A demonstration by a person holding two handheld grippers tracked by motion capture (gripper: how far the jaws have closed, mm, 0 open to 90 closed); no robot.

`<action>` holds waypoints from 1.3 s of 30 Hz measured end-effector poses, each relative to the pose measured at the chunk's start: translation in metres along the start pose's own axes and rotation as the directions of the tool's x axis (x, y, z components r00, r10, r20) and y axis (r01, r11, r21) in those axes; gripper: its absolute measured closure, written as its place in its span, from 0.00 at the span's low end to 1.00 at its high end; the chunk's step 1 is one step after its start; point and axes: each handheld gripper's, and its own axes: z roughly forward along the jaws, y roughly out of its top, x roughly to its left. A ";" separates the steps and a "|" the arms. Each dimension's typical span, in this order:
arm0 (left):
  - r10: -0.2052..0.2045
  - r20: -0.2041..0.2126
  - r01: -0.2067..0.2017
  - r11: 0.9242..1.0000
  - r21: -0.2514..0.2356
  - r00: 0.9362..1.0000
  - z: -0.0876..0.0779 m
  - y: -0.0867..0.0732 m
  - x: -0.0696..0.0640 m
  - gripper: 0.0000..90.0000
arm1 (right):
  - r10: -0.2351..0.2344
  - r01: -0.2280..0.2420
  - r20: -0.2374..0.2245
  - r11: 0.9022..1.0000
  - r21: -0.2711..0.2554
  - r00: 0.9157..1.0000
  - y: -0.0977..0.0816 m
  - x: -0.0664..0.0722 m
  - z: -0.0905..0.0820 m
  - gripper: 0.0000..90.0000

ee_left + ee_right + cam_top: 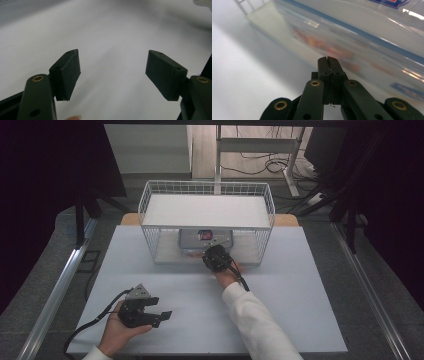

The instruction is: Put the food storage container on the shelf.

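High view: a clear plastic box (206, 240) with a grey lid and a red label sits on the lower level of a white wire rack (207, 189), at its open front. Seen close in the right gripper view, the box (367, 47) has a blue band under the lid and blurred reddish contents. The right gripper (216, 258), jaws pressed together and empty, points at the box's front wall from an outstretched, white-sleeved arm. The left gripper (161, 316) rests near the table's (300, 320) front edge, jaws wide apart and empty. Bare tabletop lies between the rack and the left hand.
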 end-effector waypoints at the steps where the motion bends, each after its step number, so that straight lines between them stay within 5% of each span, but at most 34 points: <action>1: 0.000 0.000 0.000 1.000 0.000 1.000 0.000 0.000 0.000 0.31 | 0.000 0.000 0.000 1.000 0.000 1.000 0.000 0.000 0.000 0.98; 9: 0.003 -0.009 -0.003 1.000 0.000 1.000 -0.001 -0.001 0.000 0.31 | -0.096 0.096 -0.050 0.995 -0.008 0.994 -0.026 0.002 -0.062 0.98; 12: 0.005 -0.020 -0.005 1.000 0.001 1.000 -0.001 -0.001 0.000 0.31 | -0.120 0.120 -0.089 0.993 -0.012 0.989 -0.058 -0.001 -0.105 0.98; 15: 0.009 -0.030 -0.009 1.000 0.003 1.000 0.000 -0.001 0.000 0.30 | -0.119 0.118 -0.096 0.993 -0.014 0.988 -0.078 -0.006 -0.126 0.98; 16: 0.010 -0.044 -0.010 1.000 0.004 0.999 0.000 -0.001 0.000 0.30 | -0.098 0.096 -0.099 0.995 -0.022 0.990 -0.098 -0.014 -0.145 0.98; 22: 0.011 -0.064 -0.011 1.000 0.003 0.998 0.000 -0.001 0.002 0.30 | 0.003 -0.004 -0.086 1.000 -0.013 0.996 -0.139 -0.039 -0.183 0.98; 30: 0.024 -0.082 -0.024 1.000 0.001 0.996 -0.001 -0.001 0.002 0.29 | 0.058 -0.061 -0.101 0.998 -0.027 0.993 -0.147 -0.047 -0.196 0.94; 33: 0.032 -0.084 -0.031 0.999 0.005 0.996 -0.001 -0.002 0.002 0.29 | 0.055 -0.058 -0.092 0.998 -0.029 0.994 -0.147 -0.045 -0.193 0.72; 34: 0.033 -0.084 -0.033 0.999 0.005 0.996 -0.001 -0.002 0.002 0.29 | 0.056 -0.059 -0.070 0.998 -0.039 0.996 -0.146 -0.043 -0.192 0.48; 35: 0.033 -0.084 -0.033 0.999 0.005 0.996 -0.001 -0.002 0.002 0.29 | 0.056 -0.059 -0.070 0.998 -0.039 0.996 -0.146 -0.043 -0.192 0.48; 36: 0.031 -0.083 -0.031 1.000 0.001 0.996 -0.002 -0.001 0.002 0.29 | 0.065 -0.068 -0.068 0.997 -0.033 0.996 -0.146 -0.041 -0.191 0.35; 39: 0.032 -0.083 -0.032 0.999 0.000 0.996 -0.002 -0.001 0.003 0.29 | 0.064 -0.067 -0.070 0.997 -0.034 0.995 -0.145 -0.041 -0.191 0.29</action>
